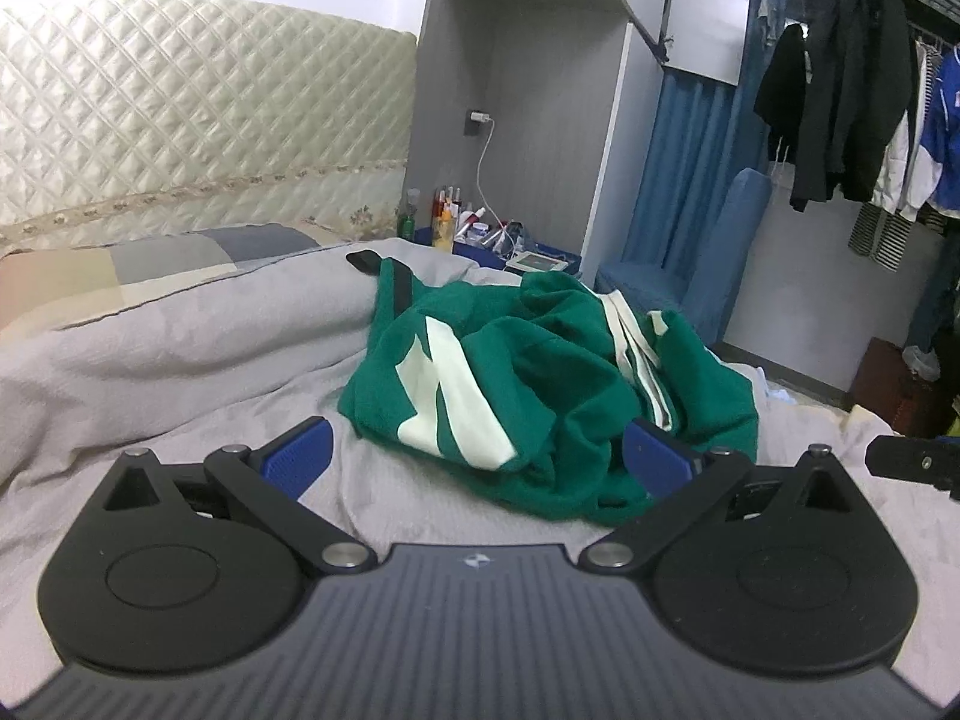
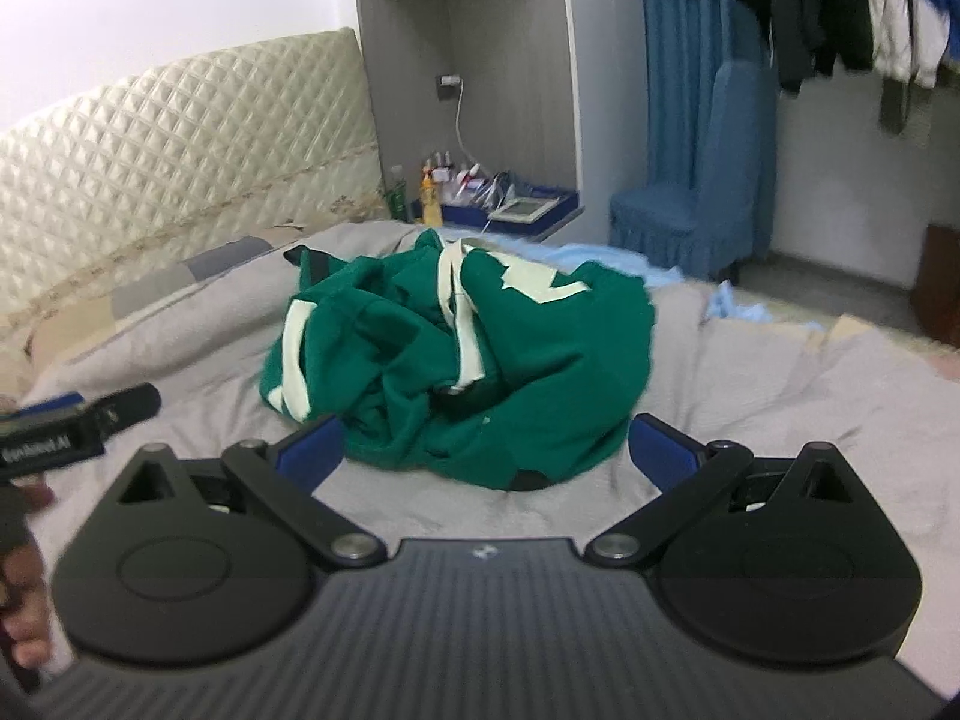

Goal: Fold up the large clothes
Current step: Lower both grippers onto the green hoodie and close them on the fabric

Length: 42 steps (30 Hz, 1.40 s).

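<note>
both grippers' jaws wide open, empty; crumpled green garment (image 1: 540,384) on grey bedspread (image 1: 180,348).

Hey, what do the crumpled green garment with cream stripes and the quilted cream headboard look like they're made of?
The crumpled green garment with cream stripes looks like thick matte knit, maybe fleece or sweatshirt cotton: soft, rounded folds, no shine. The quilted cream headboard looks like padded faux leather or vinyl, since its diamond tufts catch a slight sheen, though satin fabric is possible.
</note>
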Each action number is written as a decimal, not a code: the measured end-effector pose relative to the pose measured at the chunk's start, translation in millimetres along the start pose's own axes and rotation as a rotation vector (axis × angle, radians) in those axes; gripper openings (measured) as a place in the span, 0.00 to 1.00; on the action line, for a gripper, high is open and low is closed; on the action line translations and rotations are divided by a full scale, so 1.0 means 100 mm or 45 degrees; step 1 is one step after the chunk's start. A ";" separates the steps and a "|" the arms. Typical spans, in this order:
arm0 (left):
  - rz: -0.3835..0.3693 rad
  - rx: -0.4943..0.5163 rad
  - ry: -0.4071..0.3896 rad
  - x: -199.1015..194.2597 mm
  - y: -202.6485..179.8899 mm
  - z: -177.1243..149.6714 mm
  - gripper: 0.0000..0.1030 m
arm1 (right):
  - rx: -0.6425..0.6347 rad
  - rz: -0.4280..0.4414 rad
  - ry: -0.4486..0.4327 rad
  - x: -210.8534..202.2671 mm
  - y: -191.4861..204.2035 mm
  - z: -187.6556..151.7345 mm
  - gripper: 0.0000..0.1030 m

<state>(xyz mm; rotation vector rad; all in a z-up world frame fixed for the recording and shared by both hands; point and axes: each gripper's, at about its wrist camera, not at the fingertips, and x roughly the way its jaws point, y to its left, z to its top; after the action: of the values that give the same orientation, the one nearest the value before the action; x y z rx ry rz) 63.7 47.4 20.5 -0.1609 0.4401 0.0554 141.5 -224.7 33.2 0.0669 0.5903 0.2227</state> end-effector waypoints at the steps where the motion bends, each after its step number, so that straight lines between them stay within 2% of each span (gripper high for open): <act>1: -0.007 -0.002 0.010 0.08 0.00 0.04 1.00 | 0.018 0.005 0.003 0.08 -0.02 0.06 1.00; 6: -0.051 -0.039 0.054 0.61 0.04 0.23 1.00 | 0.057 0.025 0.012 0.52 -0.07 0.30 1.00; 10: -0.129 -0.093 0.125 1.17 0.06 0.36 1.00 | 0.117 0.069 0.028 0.95 -0.14 0.53 0.98; 16: -0.188 -0.036 0.150 1.96 -0.05 0.49 0.99 | 0.073 0.066 0.064 1.69 -0.11 0.84 0.96; 19: -0.253 -0.009 0.178 2.36 -0.11 0.49 0.93 | 0.062 0.065 0.077 1.98 -0.12 0.87 0.93; 22: -0.328 0.024 0.197 2.68 -0.21 0.50 0.89 | 0.071 0.055 0.098 2.24 -0.14 0.89 0.80; 25: -0.335 0.094 0.207 2.92 -0.32 0.49 0.88 | 0.076 0.057 0.151 2.47 -0.17 0.89 0.67; 27: -0.337 0.124 0.249 3.12 -0.39 0.45 0.80 | 0.089 0.071 0.197 2.57 -0.19 0.88 0.58; 30: -0.302 0.104 0.372 3.40 -0.43 0.39 0.58 | 0.166 0.078 0.285 2.65 -0.23 0.87 0.46; 31: -0.288 0.109 0.385 3.45 -0.44 0.39 0.49 | 0.183 0.069 0.288 2.65 -0.23 0.88 0.42; 32: -0.277 0.111 0.394 3.48 -0.42 0.38 0.44 | 0.203 0.067 0.288 2.63 -0.24 0.90 0.35; 34: -0.274 0.078 0.410 3.51 -0.39 0.42 0.23 | 0.226 0.055 0.274 2.57 -0.25 0.94 0.28; 36: -0.296 0.002 0.422 3.45 -0.28 0.46 0.14 | 0.233 0.024 0.242 2.45 -0.26 0.98 0.20; 38: -0.299 -0.059 0.418 3.32 -0.14 0.46 0.11 | 0.252 -0.008 0.206 2.31 -0.30 1.01 0.15; 42: -0.294 -0.159 0.377 2.87 0.08 0.44 0.08 | 0.276 -0.054 0.142 1.92 -0.39 1.02 0.12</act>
<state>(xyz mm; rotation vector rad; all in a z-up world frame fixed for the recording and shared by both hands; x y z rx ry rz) 340.8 68.3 -64.0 -0.3445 0.7108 -0.1704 361.1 -219.1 8.2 0.2525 0.7248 0.1214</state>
